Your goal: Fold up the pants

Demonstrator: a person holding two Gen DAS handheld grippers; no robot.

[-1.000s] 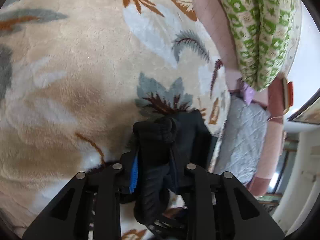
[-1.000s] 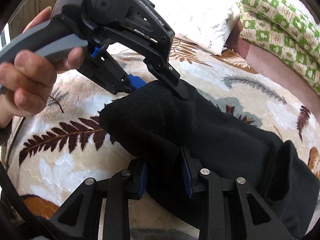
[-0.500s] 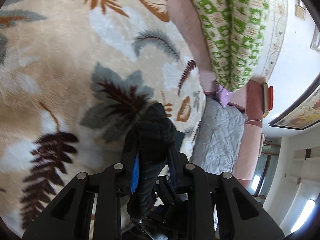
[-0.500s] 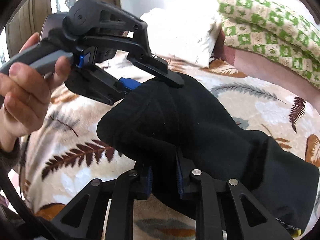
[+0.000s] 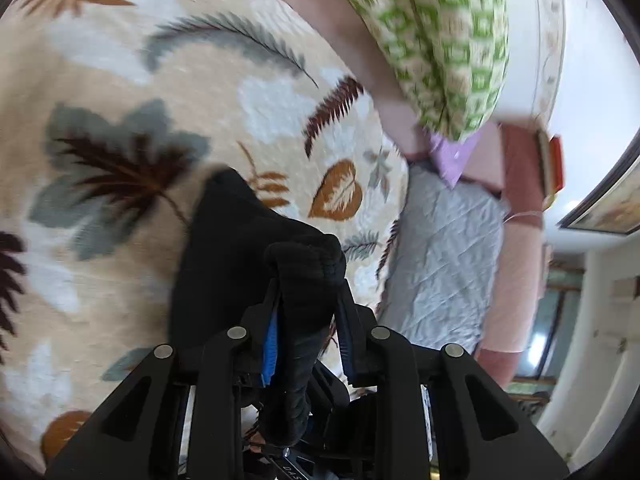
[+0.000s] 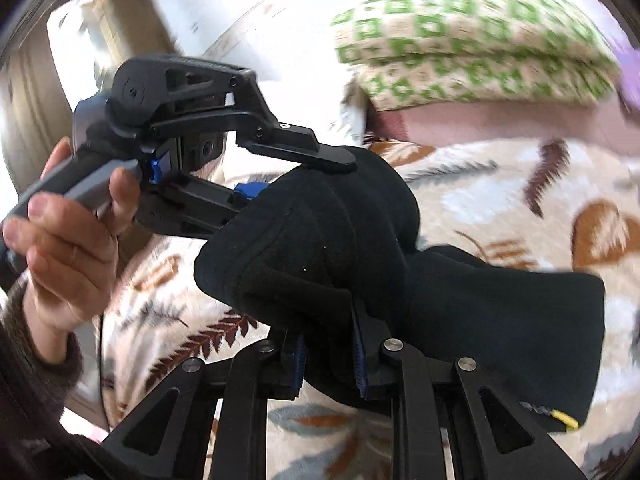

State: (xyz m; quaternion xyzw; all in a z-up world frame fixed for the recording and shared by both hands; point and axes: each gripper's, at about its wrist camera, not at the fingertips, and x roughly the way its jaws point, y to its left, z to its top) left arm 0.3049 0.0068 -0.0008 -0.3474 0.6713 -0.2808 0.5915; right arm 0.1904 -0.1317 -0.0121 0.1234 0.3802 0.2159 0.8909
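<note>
The black pants [image 6: 460, 312] hang bunched above a leaf-patterned blanket [image 6: 500, 208]. My right gripper [image 6: 328, 344] is shut on a thick fold of them at the bottom of the right wrist view. Above and left of it, my left gripper [image 6: 296, 176] is shut on the ribbed edge of the same cloth, held by a hand [image 6: 68, 248]. In the left wrist view the left gripper [image 5: 308, 312] pinches that ribbed edge, and the pants [image 5: 232, 248] drape down to the blanket [image 5: 120, 80]. A yellow tag [image 6: 564, 420] shows at the pants' lower right corner.
A green-and-cream patterned quilt [image 5: 440, 40] is piled along the bed's far side on a pink sheet [image 5: 520, 248]. A grey quilted cover [image 5: 444, 256] lies beyond the blanket's edge. A white pillow [image 6: 280, 48] sits behind the left gripper.
Both grippers have lifted the pants up and carried them toward the green quilt. The right gripper has rolled and closed tighter on the cloth. More of the pants hang free.
</note>
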